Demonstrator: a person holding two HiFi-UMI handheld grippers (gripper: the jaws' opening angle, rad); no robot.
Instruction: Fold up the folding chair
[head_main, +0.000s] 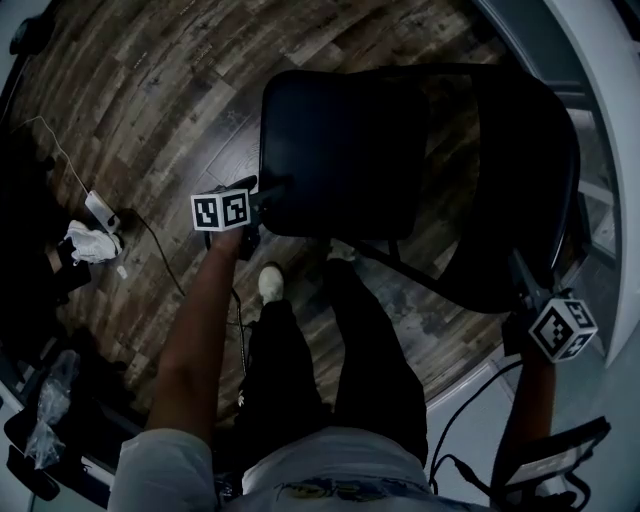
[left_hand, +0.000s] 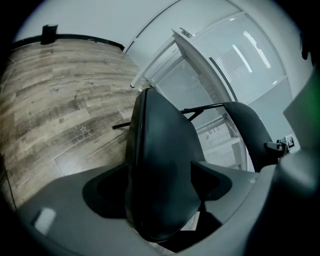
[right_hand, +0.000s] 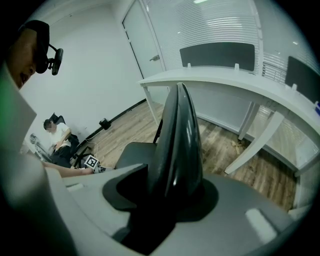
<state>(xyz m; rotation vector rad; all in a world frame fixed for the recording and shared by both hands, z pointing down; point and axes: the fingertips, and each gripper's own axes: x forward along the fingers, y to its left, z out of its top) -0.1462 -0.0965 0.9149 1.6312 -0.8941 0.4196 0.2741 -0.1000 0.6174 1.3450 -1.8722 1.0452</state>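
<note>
L tool (head_main: 268, 192) tilted down, jaws apart astride seat (head_main: 340, 150) edge; R tool (head_main: 520, 272) tilted down, clamped on backrest (head_main: 525, 160)

The head camera looked steeply down from above the person. In its view the folding chair (head_main: 340, 150) lay close at 12 o'clock, the left gripper (head_main: 268, 192) at 10 and the right gripper (head_main: 525, 280) at 3. The left gripper's camera sat hard against the seat's edge, facing along it toward a glass wall (left_hand: 235, 60). The right gripper's camera sat just as near the backrest, looking down over the seat. All three views shared the chair. The right gripper view also caught the left gripper's marker cube (right_hand: 90, 161) at 8 o'clock.
</note>
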